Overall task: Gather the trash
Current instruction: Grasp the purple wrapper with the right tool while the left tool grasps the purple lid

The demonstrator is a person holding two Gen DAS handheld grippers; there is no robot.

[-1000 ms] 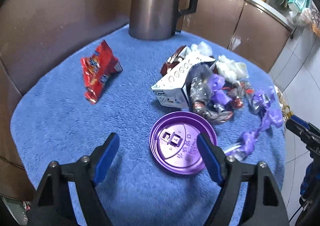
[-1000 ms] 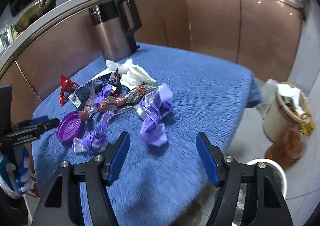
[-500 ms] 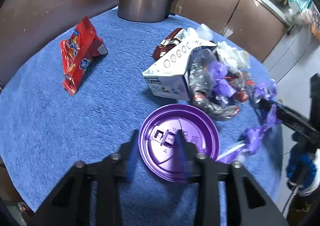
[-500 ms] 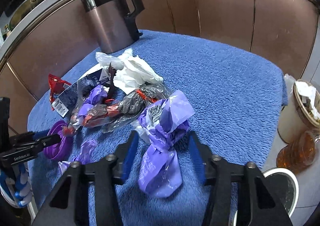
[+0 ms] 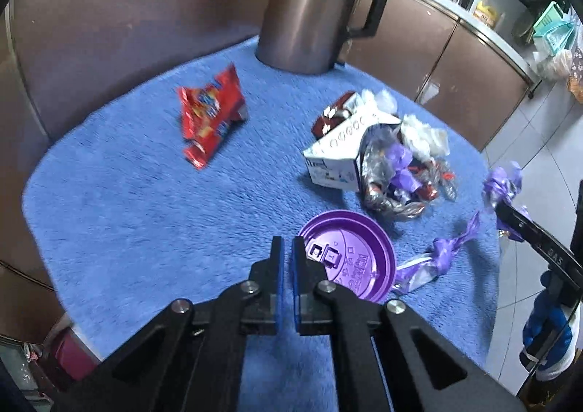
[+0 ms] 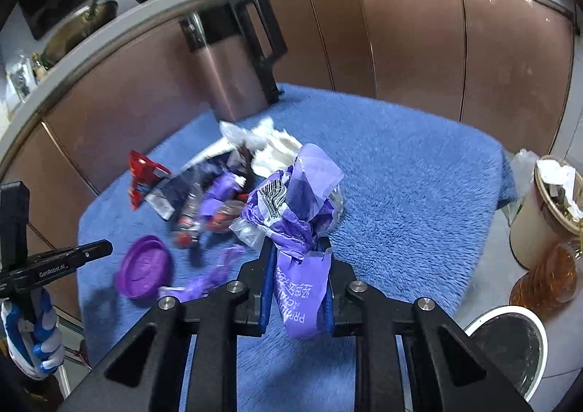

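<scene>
My left gripper is shut on the near-left rim of a purple plastic lid lying on the blue mat. My right gripper is shut on a crumpled purple plastic bag and holds it above the mat. A red snack wrapper, a white carton, foil wrappers and a purple twisted strip lie on the mat. The lid also shows in the right wrist view.
A brown kettle stands at the mat's far edge. Brown cabinets surround the table. In the right wrist view a trash bin with waste and a white-rimmed bin sit on the floor to the right.
Both grippers went from open to shut: the left closed on the purple lid's rim, the right closed on the purple bag and raised it off the mat.
</scene>
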